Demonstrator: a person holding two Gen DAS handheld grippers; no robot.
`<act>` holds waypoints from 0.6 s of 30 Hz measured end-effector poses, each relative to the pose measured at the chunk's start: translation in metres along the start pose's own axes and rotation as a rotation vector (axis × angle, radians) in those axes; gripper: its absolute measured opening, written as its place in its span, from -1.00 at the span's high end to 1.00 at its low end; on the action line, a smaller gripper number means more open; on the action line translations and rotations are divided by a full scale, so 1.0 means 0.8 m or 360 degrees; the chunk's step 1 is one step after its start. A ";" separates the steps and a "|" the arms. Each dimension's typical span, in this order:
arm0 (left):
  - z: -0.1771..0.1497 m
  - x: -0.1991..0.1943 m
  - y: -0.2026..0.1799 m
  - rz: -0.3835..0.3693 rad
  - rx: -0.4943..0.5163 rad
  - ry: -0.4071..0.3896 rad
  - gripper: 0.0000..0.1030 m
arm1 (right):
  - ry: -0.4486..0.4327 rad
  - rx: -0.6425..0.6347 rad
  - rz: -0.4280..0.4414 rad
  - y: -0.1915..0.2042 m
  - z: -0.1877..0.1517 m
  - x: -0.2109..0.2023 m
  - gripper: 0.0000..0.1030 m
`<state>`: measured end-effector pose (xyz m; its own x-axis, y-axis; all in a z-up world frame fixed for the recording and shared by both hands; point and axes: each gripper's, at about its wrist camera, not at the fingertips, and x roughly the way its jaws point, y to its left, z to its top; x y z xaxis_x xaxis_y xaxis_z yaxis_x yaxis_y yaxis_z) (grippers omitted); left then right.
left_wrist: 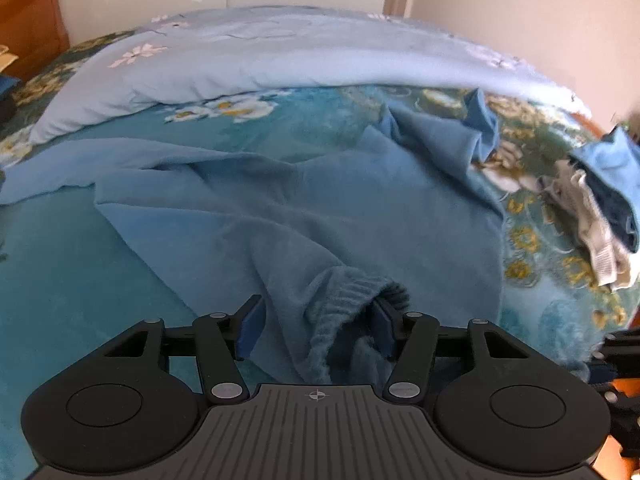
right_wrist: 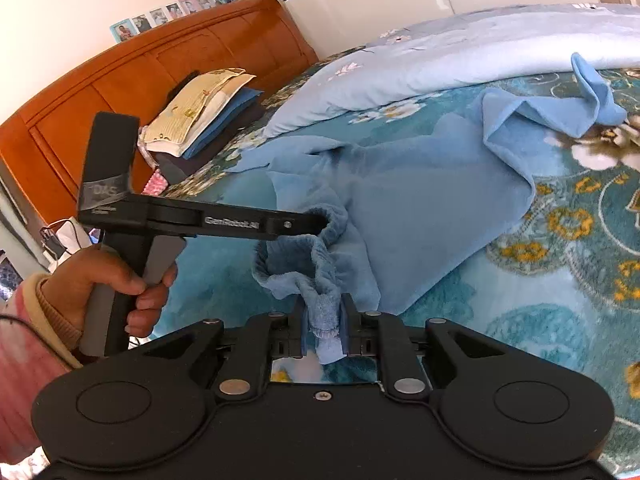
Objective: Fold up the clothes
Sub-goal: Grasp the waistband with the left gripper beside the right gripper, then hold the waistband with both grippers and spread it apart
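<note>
Blue garment [right_wrist: 420, 216] lies crumpled on the bed [right_wrist: 560, 280], spread away from both hand-held grippers toward the pale duvet [right_wrist: 460, 56]. It looks like fleece trousers or a similar piece; the ribbed band [left_wrist: 352, 292] is the end nearest the grippers, and the rest runs away from the band toward the duvet. That's the long axis: band near, body far.

Right hand-held gripper [right_wrist: 323, 328]: narrow, clamped on a bunched bit of the band, with cloth pinched between the blue pads [right_wrist: 344, 332]. It sits low over the bed and points along the garment.

Left hand-held gripper [left_wrist: 316, 320]: jaws wide. The band sits in the gap, but the left pad is clear of the cloth. The right pad is at or under the band's edge; can't tell if it touches. So no grip there yet.

In the right wrist view, the left hand [right_wrist: 108, 288] holds the handle and the tool is level, its tip right at the band's opening, just beyond the right one's pinch point. Both tools are at the same end of the garment, close together and side by side.

Judgement: next move needs the left one to close on the band beside the right's pinch, then both pull apart to stretch the band flat. The far end beyond the band is folded over near the duvet and will need straightening after.

Off-task: a stack of folded items [right_wrist: 208, 120] by the headboard [right_wrist: 160, 64], and a small pile of cloth [left_wrist: 600, 216] to the garment's right.
</note>
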<state>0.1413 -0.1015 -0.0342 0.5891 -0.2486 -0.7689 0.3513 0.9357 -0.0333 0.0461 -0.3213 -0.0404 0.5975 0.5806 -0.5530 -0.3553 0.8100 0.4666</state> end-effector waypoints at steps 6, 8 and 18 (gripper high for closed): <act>-0.007 -0.009 0.007 0.0174 -0.0204 -0.0167 -0.06 | -0.0016 0.0047 -0.0006 -0.007 -0.001 -0.003 0.65; -0.014 -0.025 0.019 0.0261 -0.0286 -0.0246 -0.06 | -0.0023 0.0056 -0.0008 -0.008 -0.002 -0.005 0.65; -0.089 -0.105 0.104 0.0451 -0.0623 -0.0327 -0.32 | 0.0002 -0.0010 0.0076 0.012 -0.003 -0.002 0.61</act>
<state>0.0694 0.0153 -0.0177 0.7658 0.0207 -0.6427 -0.1177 0.9871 -0.1085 0.0399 -0.3146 -0.0366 0.5791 0.6185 -0.5311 -0.3876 0.7820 0.4882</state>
